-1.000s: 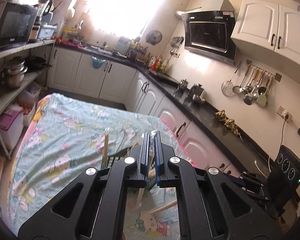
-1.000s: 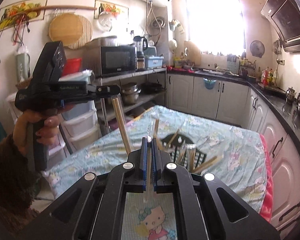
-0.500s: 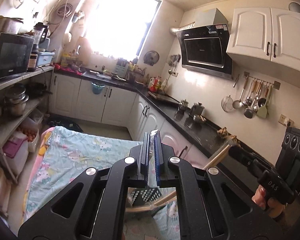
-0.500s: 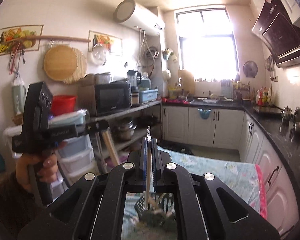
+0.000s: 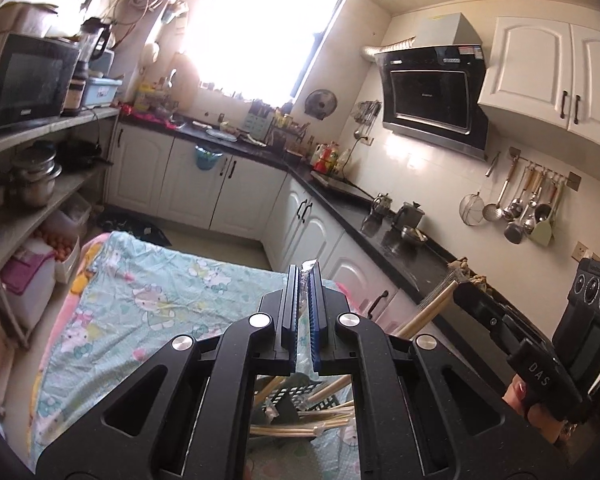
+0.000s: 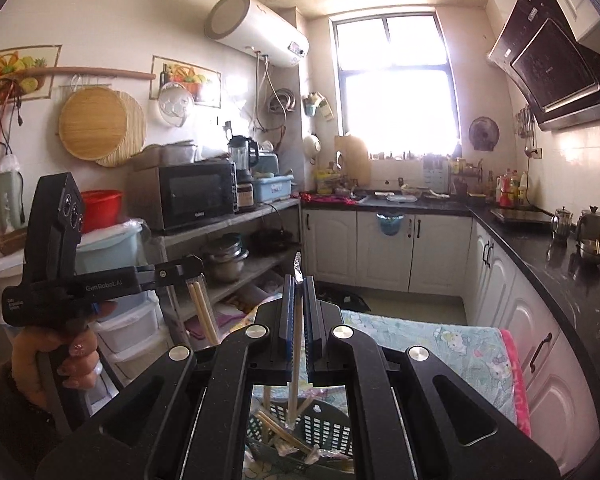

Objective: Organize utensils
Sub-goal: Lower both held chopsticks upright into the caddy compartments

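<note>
Each gripper is clenched on a wrapped pair of chopsticks: the right gripper (image 6: 298,280) holds its chopsticks (image 6: 294,356) at frame centre, the left gripper (image 5: 303,276) likewise. Below them a dark basket (image 6: 324,428) of loose chopsticks sits on a cartoon-print tablecloth (image 5: 140,300); kitchen counters (image 6: 540,256) lie beyond.

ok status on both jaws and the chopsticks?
Left gripper shut on wrapped chopsticks. Right gripper shut on another wrapped pair. Basket below, nothing blocking.
</note>
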Tool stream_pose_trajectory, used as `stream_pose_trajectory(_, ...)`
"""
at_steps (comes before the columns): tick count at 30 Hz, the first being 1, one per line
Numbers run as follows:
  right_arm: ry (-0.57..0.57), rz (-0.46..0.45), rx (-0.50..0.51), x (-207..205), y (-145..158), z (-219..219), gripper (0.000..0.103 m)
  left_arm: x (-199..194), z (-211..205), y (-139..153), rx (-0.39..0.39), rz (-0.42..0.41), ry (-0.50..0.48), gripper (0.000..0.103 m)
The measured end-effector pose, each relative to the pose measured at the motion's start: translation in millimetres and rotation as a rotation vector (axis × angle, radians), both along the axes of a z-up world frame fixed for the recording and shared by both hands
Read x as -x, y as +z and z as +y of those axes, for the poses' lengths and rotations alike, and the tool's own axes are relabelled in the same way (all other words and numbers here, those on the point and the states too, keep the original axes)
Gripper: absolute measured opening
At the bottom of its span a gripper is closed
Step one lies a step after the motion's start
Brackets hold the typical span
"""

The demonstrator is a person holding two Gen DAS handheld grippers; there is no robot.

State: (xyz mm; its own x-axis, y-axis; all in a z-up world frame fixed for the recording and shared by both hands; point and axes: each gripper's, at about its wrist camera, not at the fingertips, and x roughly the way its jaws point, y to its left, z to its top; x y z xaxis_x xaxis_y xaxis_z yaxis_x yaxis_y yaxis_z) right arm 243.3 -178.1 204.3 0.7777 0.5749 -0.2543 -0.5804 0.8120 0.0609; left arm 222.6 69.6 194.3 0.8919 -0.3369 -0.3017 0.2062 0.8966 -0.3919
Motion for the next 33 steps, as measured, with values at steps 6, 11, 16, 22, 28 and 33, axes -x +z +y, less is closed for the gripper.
stream_pose_trajectory(6, -0.019, 0.040, 0.003, -13.9, -25.2, 1.9, 0.004, -11.6, -1.6, -20.4, 0.025, 0.039, -0.009, 0.002)
stream_pose_trajectory(11, -0.033, 0.051, 0.043, -18.3, -44.0, 8.4, 0.004, -18.2, -9.4, -34.9, 0.023, 0.066, -0.020, 0.002)
stream_pose_trajectory(16, -0.048, 0.044, 0.099, -18.4, -60.2, 20.6, 0.004, -22.8, -18.0, -49.6, 0.012, 0.087, -0.030, 0.002)
stream_pose_trajectory(22, -0.045, 0.083, 0.125, -24.1, -79.8, 29.4, 0.005, -26.9, -24.9, -66.1, -0.009, 0.102, -0.032, 0.002)
stream_pose_trajectory(28, -0.056, 0.141, 0.145, -32.6, -95.6, 34.3, 0.005, -30.8, -26.4, -83.5, -0.036, 0.136, -0.030, 0.002)
stream_pose_trajectory(33, -0.061, 0.174, 0.155, -36.5, -105.9, 37.1, 0.005, -31.4, -27.3, -95.6, -0.075, 0.156, -0.021, 0.002)
